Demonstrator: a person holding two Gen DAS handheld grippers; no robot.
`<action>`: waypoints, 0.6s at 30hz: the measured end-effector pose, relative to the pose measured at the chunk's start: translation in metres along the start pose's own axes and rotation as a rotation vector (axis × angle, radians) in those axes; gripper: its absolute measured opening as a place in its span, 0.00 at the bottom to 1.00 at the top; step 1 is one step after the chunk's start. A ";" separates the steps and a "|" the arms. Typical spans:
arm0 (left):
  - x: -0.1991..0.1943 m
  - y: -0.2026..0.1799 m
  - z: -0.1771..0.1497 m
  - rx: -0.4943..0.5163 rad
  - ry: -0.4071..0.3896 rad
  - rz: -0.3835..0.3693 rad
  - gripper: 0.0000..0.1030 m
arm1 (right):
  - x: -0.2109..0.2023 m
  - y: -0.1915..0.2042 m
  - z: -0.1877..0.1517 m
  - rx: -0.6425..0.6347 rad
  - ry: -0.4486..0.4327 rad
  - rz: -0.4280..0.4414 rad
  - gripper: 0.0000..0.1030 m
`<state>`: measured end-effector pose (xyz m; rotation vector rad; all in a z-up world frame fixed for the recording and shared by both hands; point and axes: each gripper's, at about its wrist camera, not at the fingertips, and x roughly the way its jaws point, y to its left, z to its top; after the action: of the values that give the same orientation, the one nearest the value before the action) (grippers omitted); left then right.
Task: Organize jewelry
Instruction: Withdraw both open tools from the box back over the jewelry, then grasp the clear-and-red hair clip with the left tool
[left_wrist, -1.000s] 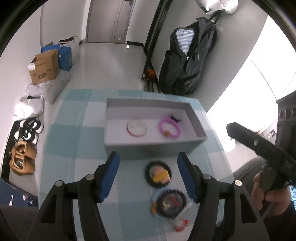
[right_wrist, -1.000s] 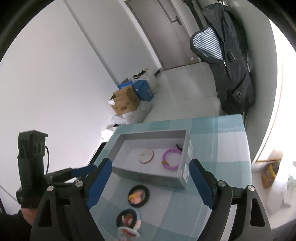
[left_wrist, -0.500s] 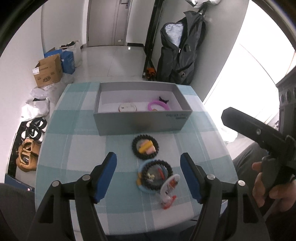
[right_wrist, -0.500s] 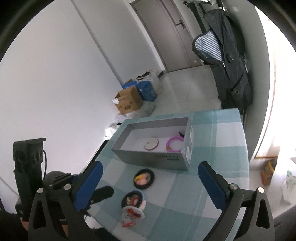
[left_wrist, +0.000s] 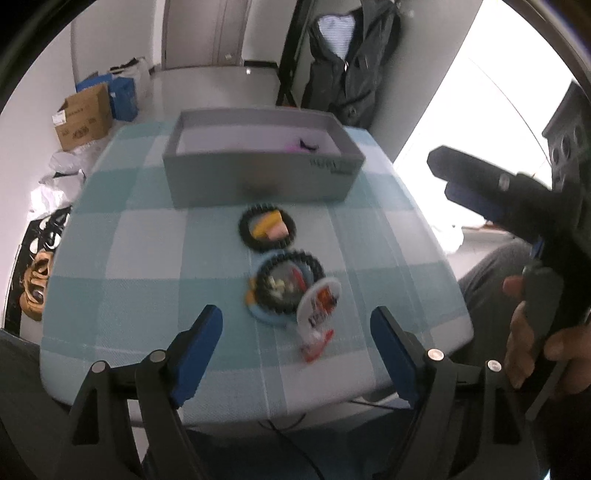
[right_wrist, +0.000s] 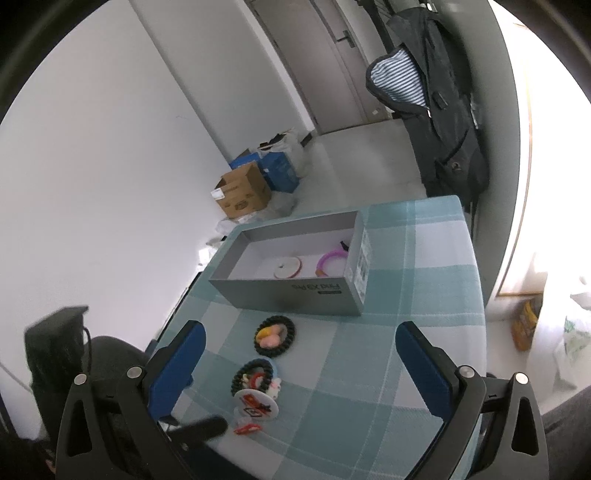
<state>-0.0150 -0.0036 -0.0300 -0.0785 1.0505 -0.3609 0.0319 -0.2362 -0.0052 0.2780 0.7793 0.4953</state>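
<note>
Blue-padded jaws of the left gripper stand wide and have just been opening, with nothing pressed between them; it points steeply down over the near edge of the tabletop, which is covered in a teal-and-white checked cloth. The right gripper is spread to its fullest, jaws having just been opening, empty, angled down toward the tabletop's middle. A hand grips its handle at the right of the left wrist view.

Jewelry lies in two places. A grey box sits toward the far edge and contains a purple bracelet, a round white-and-red piece and a small black item. Near the middle, a black beaded ring encloses yellow and pink pieces. Closer to the near edge, a second black beaded ring rests on a light blue disc, touching a white oval tag with red markings; its lettering is too blurred to read.

Printing on the box's front wall appears upside down and is not legible with certainty. A white label covers its end wall.

A cardboard carton and dark jacket stand beyond the table.
</note>
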 end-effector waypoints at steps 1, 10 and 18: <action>0.001 -0.002 -0.001 0.004 0.006 -0.001 0.77 | 0.000 0.000 0.000 0.001 0.000 -0.001 1.00; 0.011 -0.004 -0.008 0.017 0.058 -0.004 0.77 | 0.004 -0.004 -0.003 0.027 0.034 0.010 1.00; 0.025 -0.007 -0.015 0.016 0.114 0.032 0.66 | 0.010 0.001 -0.008 0.008 0.065 0.020 1.00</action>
<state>-0.0189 -0.0167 -0.0563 -0.0269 1.1604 -0.3482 0.0314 -0.2294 -0.0166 0.2789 0.8424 0.5223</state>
